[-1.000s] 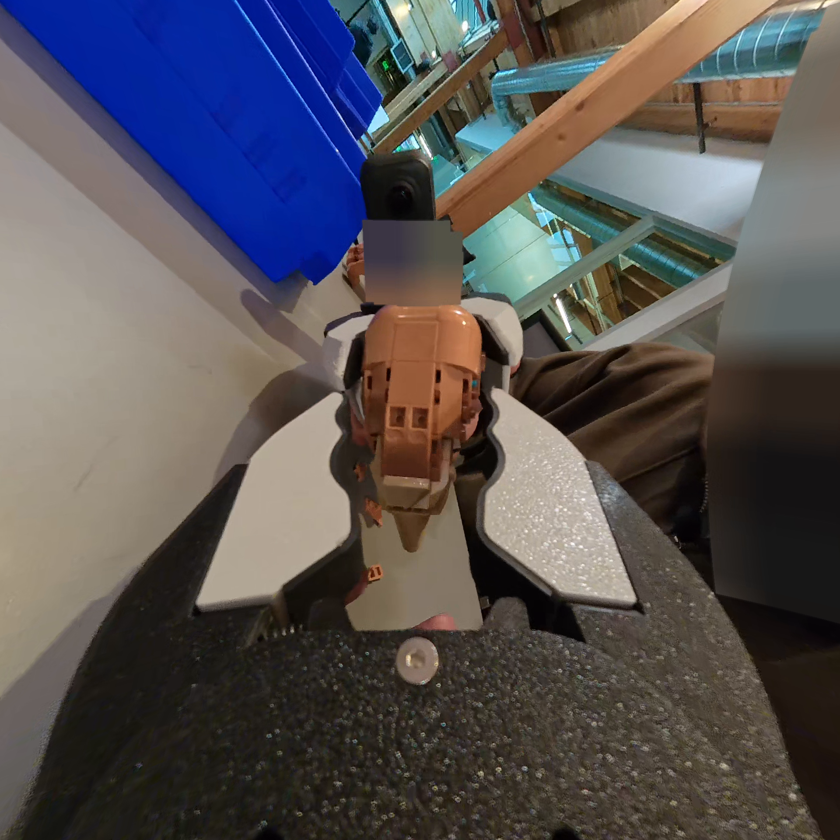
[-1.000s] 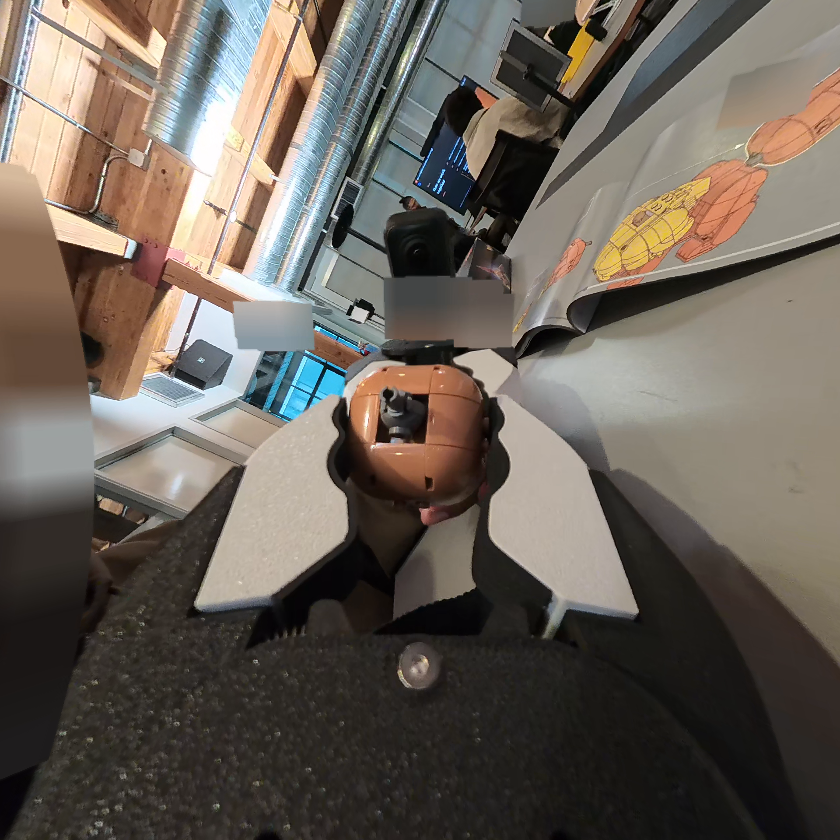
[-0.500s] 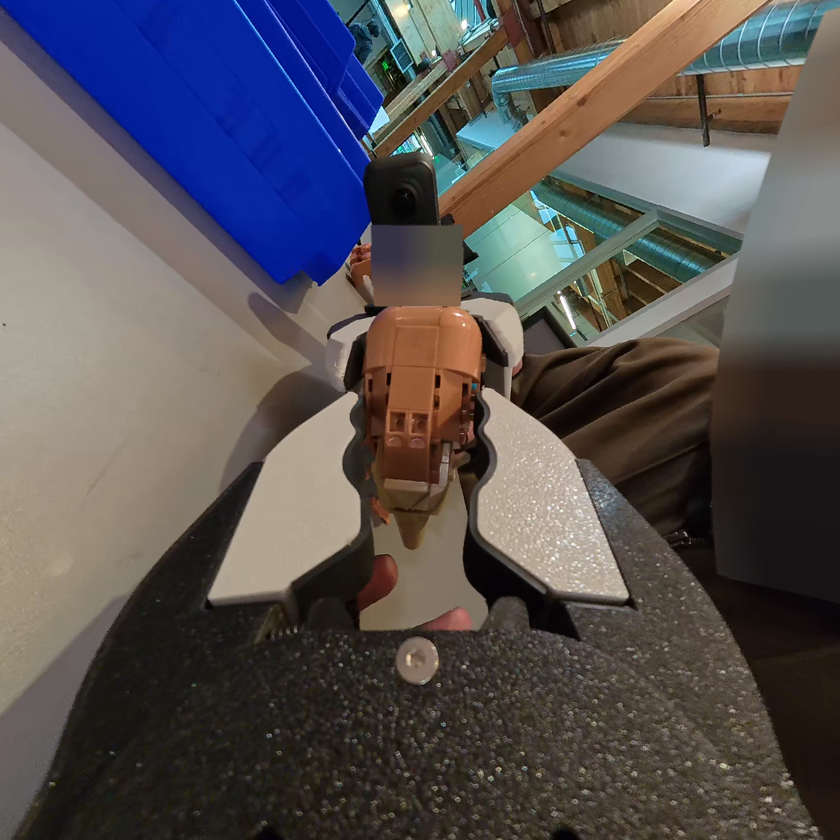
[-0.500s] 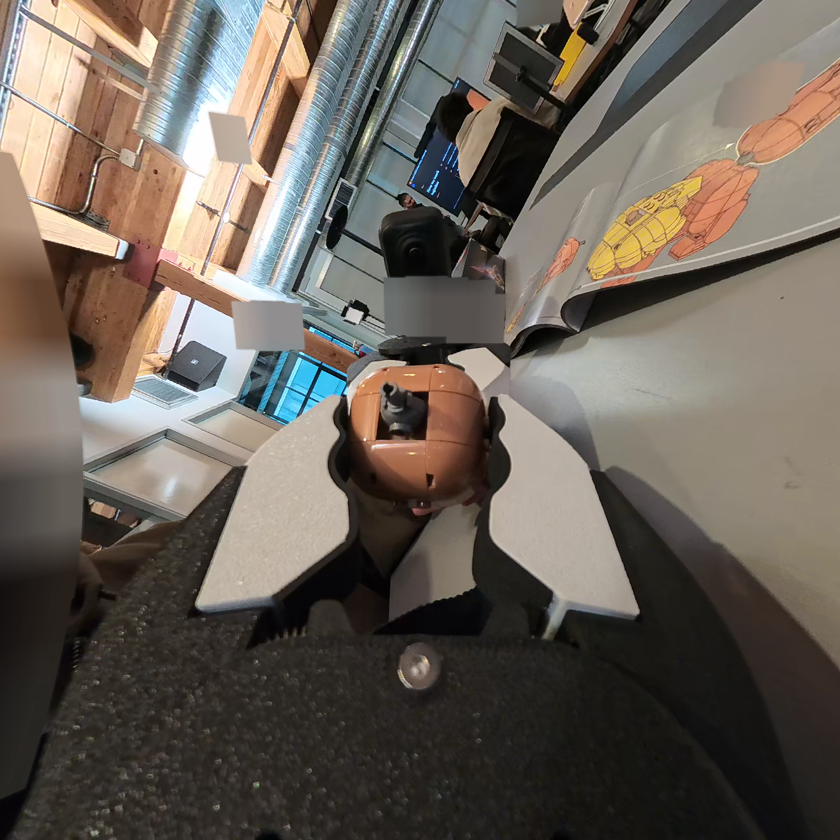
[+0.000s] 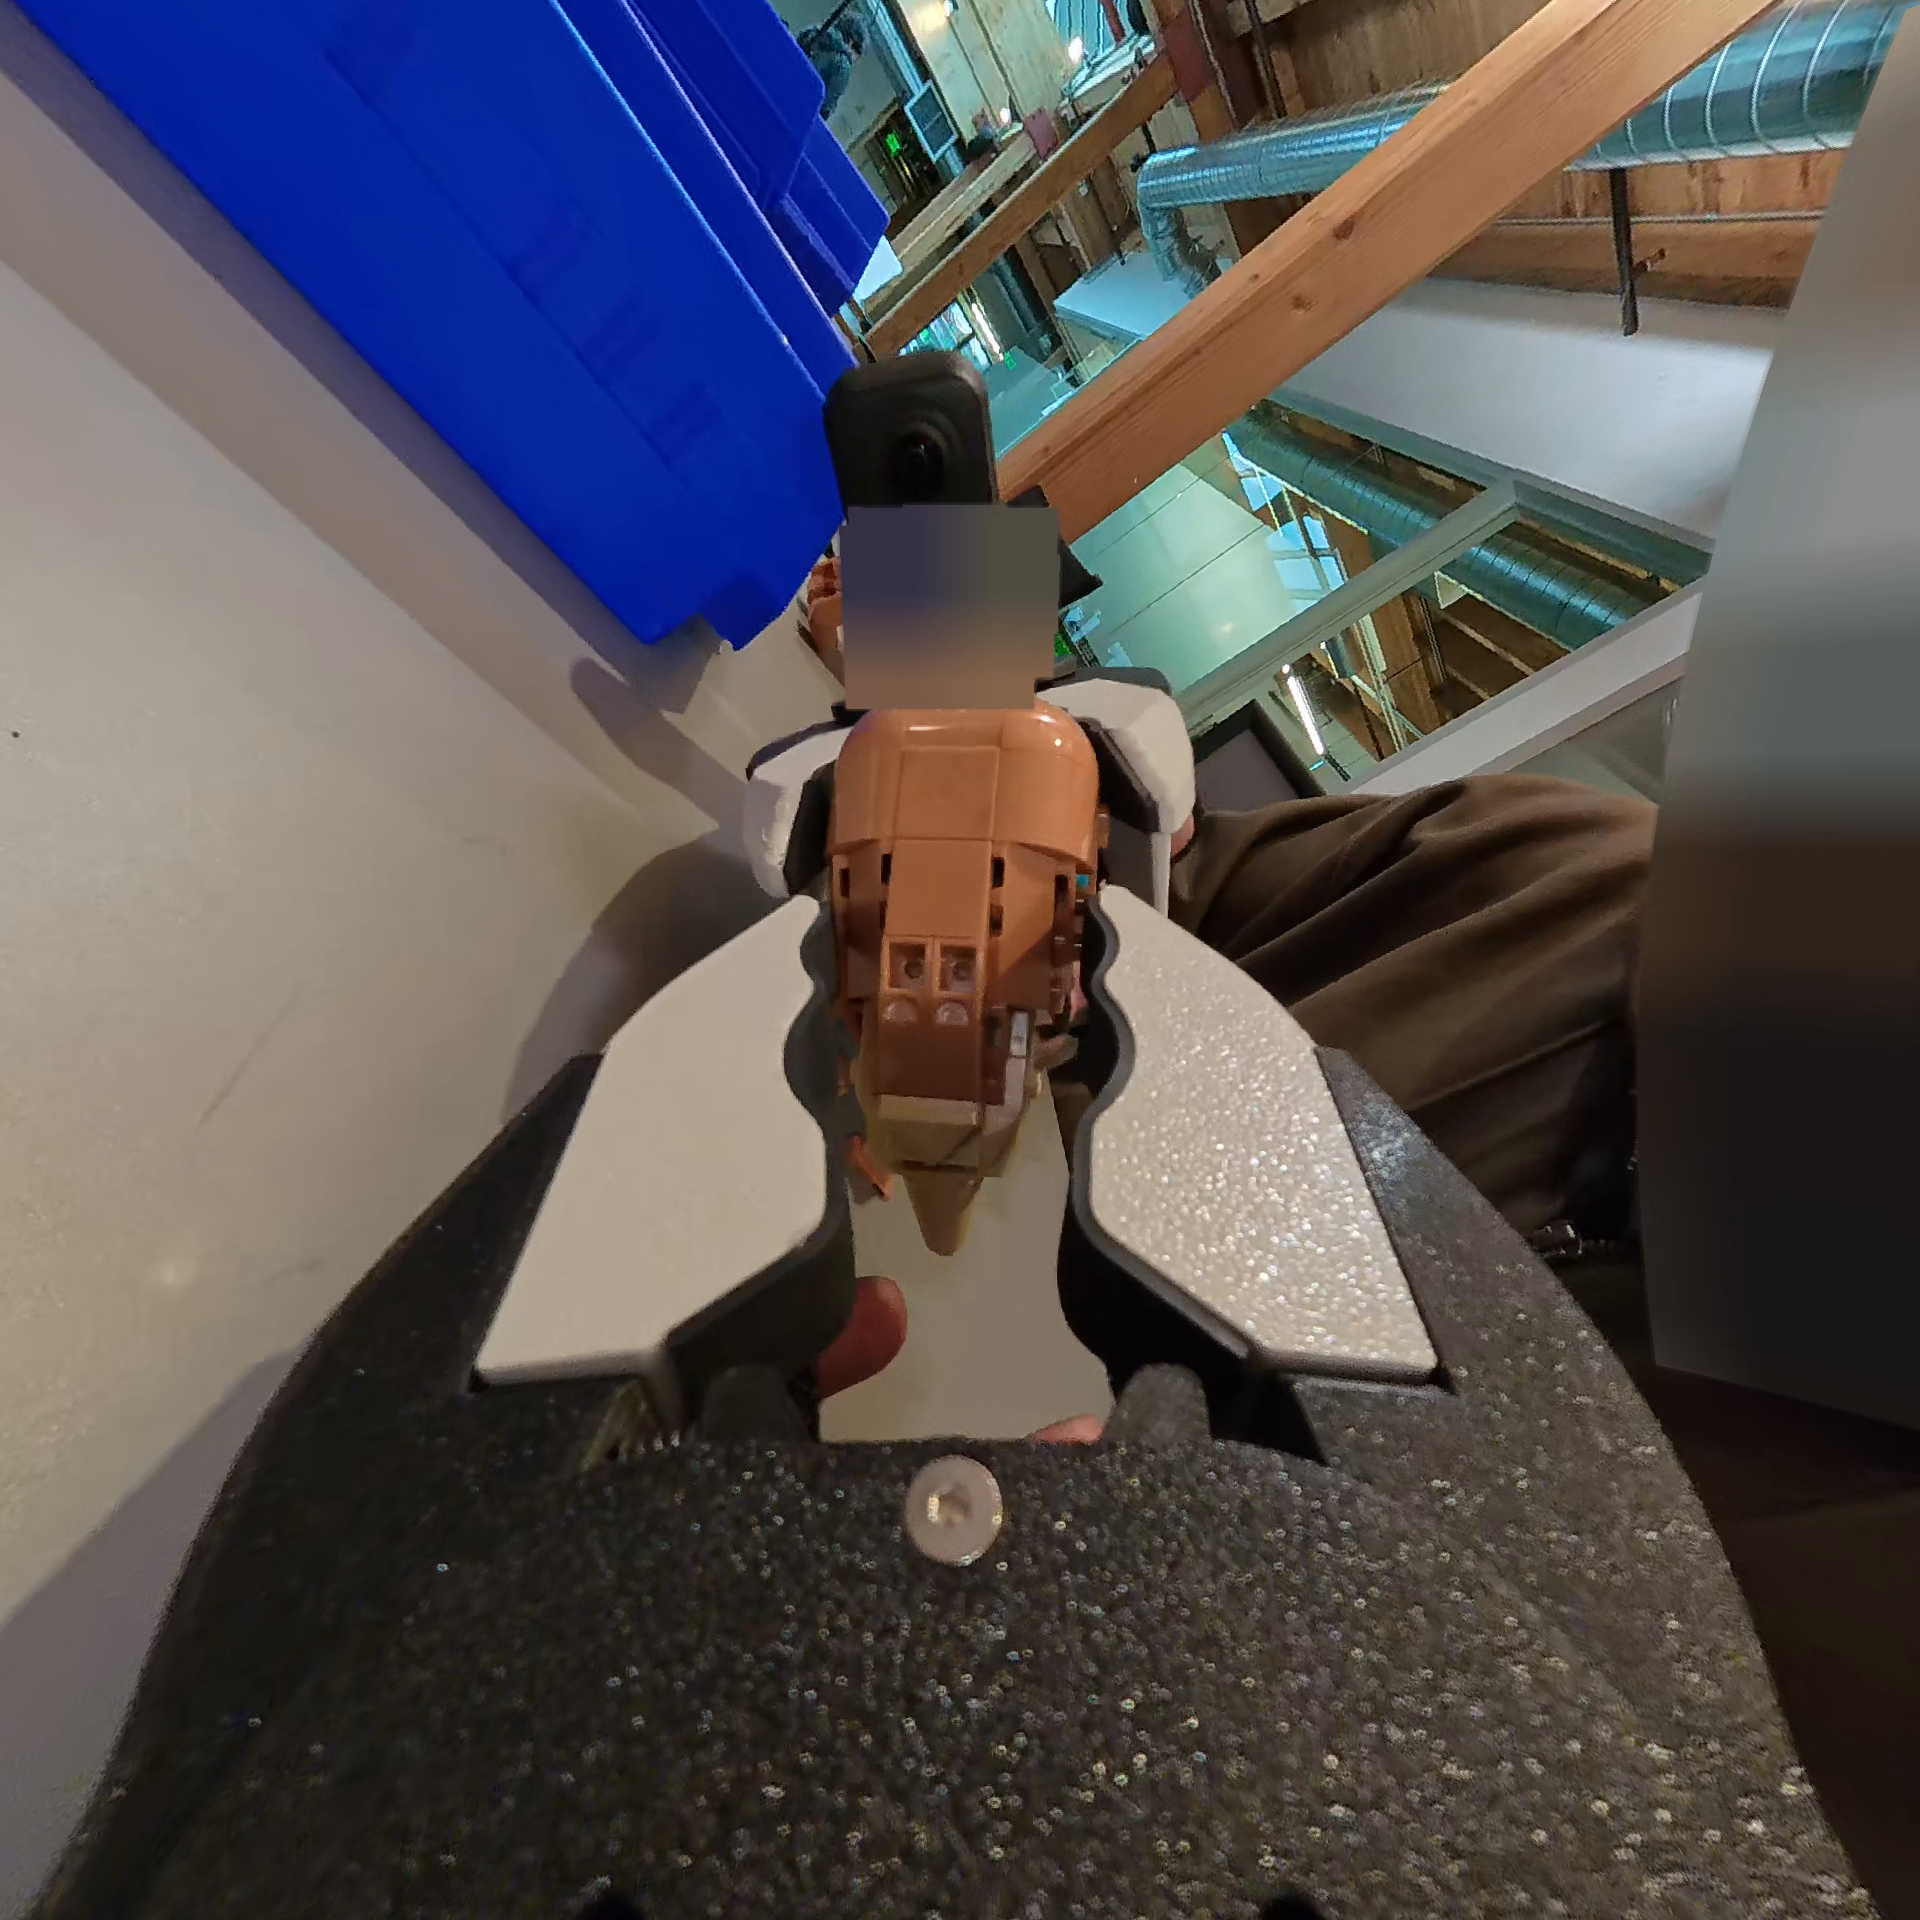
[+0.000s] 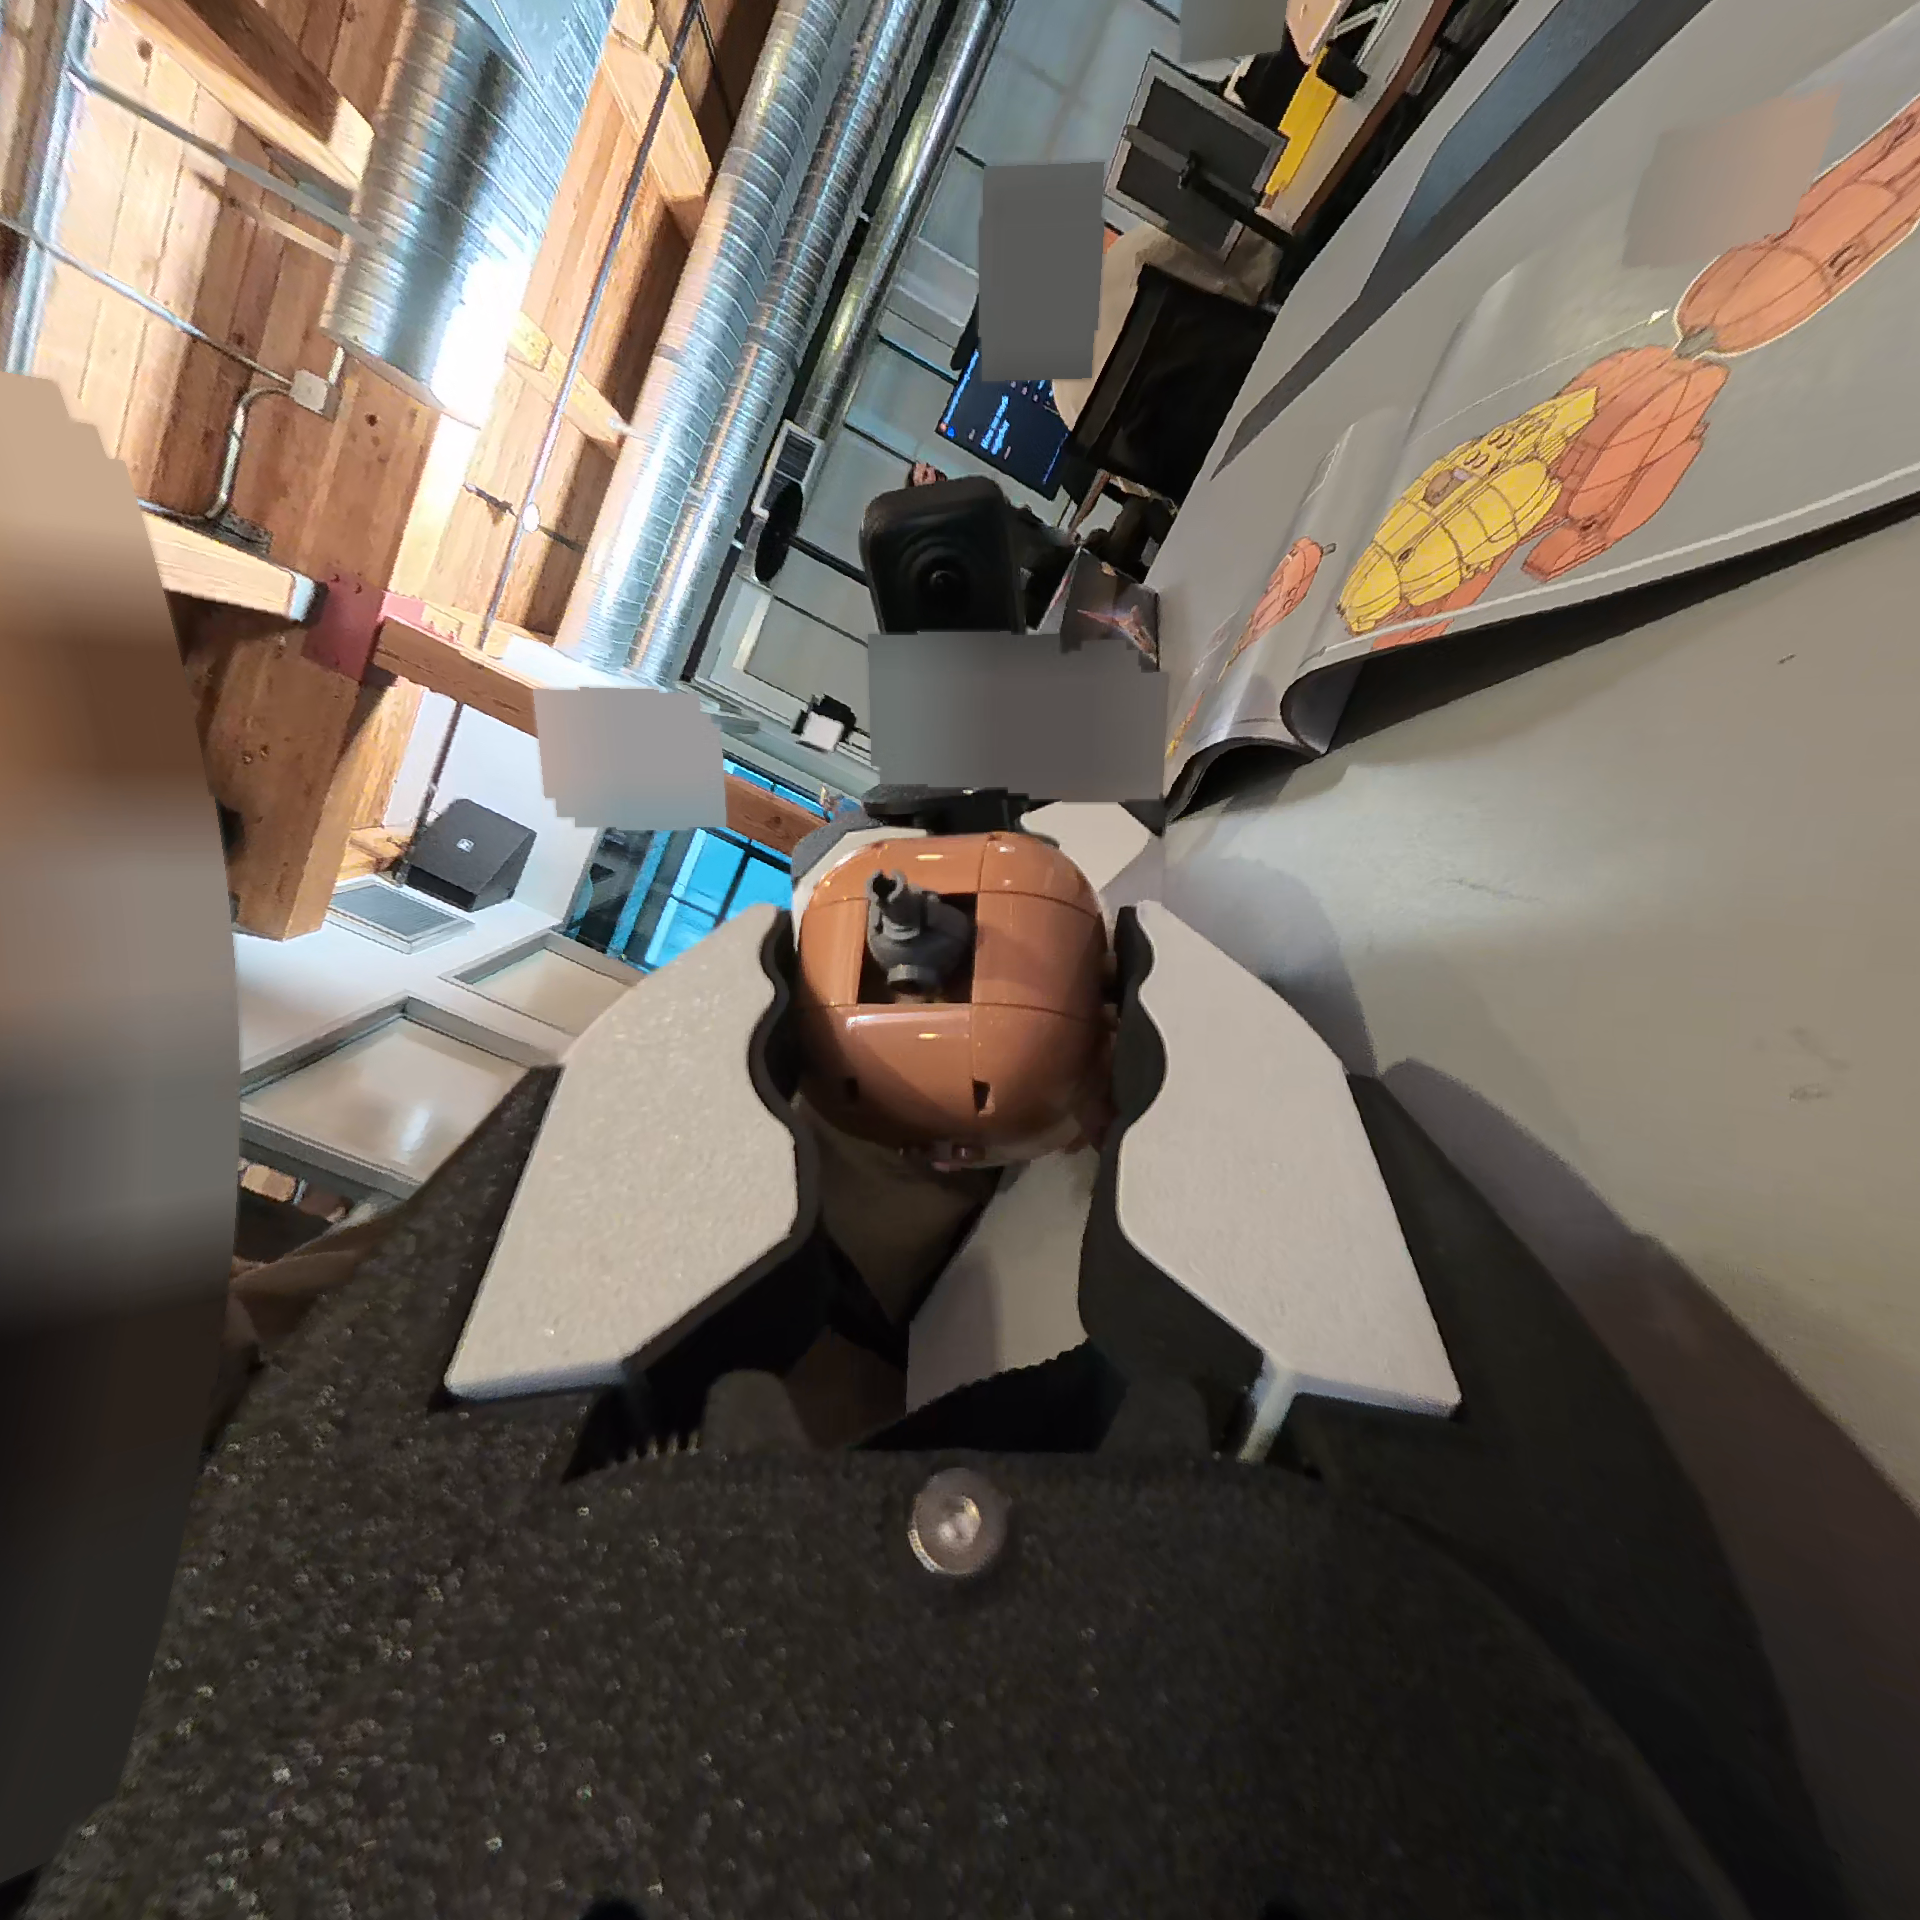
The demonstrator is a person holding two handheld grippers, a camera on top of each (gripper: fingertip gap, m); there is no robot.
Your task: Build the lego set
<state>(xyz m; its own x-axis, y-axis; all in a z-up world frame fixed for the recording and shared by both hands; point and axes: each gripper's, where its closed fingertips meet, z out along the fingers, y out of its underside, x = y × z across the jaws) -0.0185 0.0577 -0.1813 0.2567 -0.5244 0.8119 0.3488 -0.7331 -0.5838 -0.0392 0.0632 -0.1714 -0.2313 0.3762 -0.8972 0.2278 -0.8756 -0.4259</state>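
Note:
A brown lego model [image 5: 961, 831] is held in the air between my two grippers, which face each other. My left gripper [image 5: 961, 914] is shut on its narrower, stepped end with a tan tip. My right gripper [image 6: 951, 925] is shut on its rounded brown end [image 6: 956, 1039], where a dark grey pin [image 6: 914, 925] sticks out of a square recess. In the left wrist view the right gripper's white fingers [image 5: 1138, 758] show just behind the model. Each view shows the other gripper's black camera [image 6: 940, 561] beyond the model.
Blue plastic bins [image 5: 468, 260] stand on the pale table [image 5: 208, 831] to the left. An open instruction booklet [image 6: 1558, 468] with orange and yellow drawings lies on the table [image 6: 1558, 935] at the right. A person's brown sleeve [image 5: 1403, 935] is close behind the model. The grippers are tip to tip, or close to it.
My left gripper's fingers have closed in around the model's narrow end. The right gripper keeps its grip; both have shifted only slightly.

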